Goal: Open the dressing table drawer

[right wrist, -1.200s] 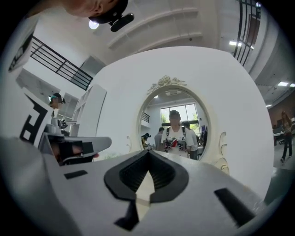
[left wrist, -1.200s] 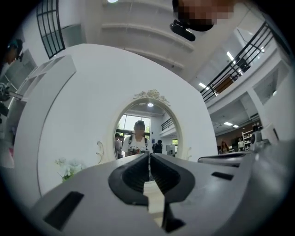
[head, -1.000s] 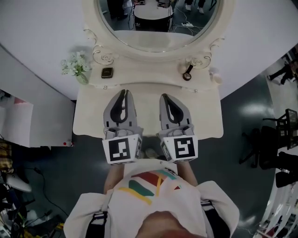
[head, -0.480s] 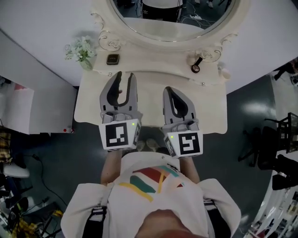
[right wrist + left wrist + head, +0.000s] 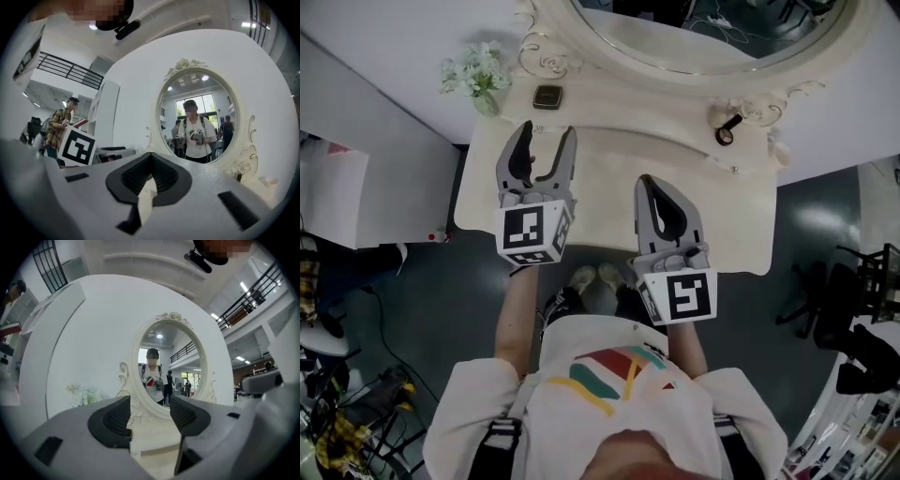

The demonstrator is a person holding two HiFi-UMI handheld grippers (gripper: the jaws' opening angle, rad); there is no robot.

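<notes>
Clearly, no contact with the drawer had been made yet. The dressing table [image 5: 609,202] was seen from above. Its drawer was judged to sit under the near edge of the cream top, where it was hidden from the head view. It was shown in neither gripper view, since both were pointed level at the oval mirror [image 5: 703,33].

The left gripper [image 5: 548,134] was held over the far left part of the top, near the white flowers [image 5: 473,70] and a small dark box [image 5: 547,97]. Its jaws had just been opening and were spread wide, and nothing was found between them. The right gripper [image 5: 656,183] was held over the near right part of the top, with its jaws brought together on nothing.

For the step to be done well, the left gripper would have to be drawn to the near edge and lowered until the drawer front could be seen by its own camera. The jaws should be left wide until the knob or handle, whose shape could not be told, was placed between the pads, and only then closed. The pull was best made straight toward the person and level, so that the drawer would not be jammed and the things at the far side would not be shaken. Room should be left, because the person's shoes [image 5: 598,277] were seen just beside the near edge.
</notes>
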